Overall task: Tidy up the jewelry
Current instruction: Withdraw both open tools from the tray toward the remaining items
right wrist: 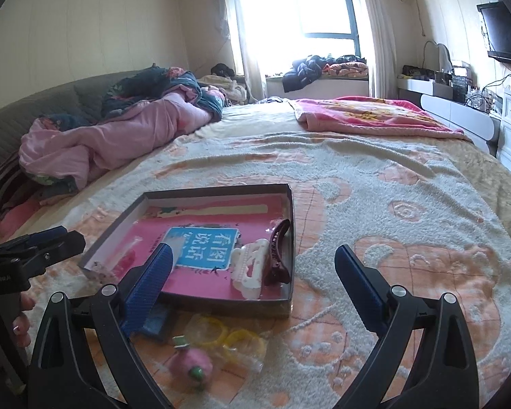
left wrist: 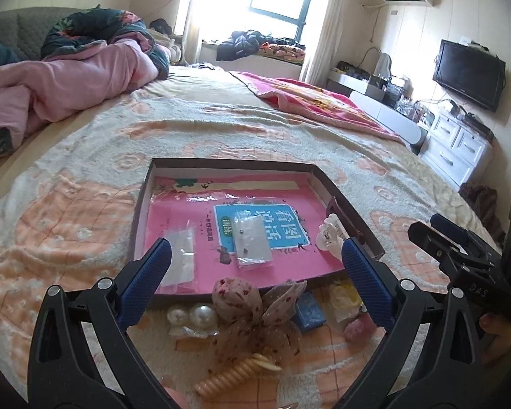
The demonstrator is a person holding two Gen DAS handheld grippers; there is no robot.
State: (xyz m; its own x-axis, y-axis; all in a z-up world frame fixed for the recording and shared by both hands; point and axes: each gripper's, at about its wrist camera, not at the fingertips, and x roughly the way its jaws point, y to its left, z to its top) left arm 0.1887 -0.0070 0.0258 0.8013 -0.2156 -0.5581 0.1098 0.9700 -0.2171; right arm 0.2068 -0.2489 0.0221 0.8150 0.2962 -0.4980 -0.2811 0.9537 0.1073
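Both tools hang over the bed w/ jaws spread wide and nothing between them: the left tool above the near edge of the box, the right tool beside it. Two clear bags and a white clip plus a dark red clip lie in the box; pearls, a bow, a spiral hair tie, yellow rings etc. lie on the bed just in front. Looks like a between-picks step; the next move prob. calls for lowering one tool onto a loose piece and closing on it.
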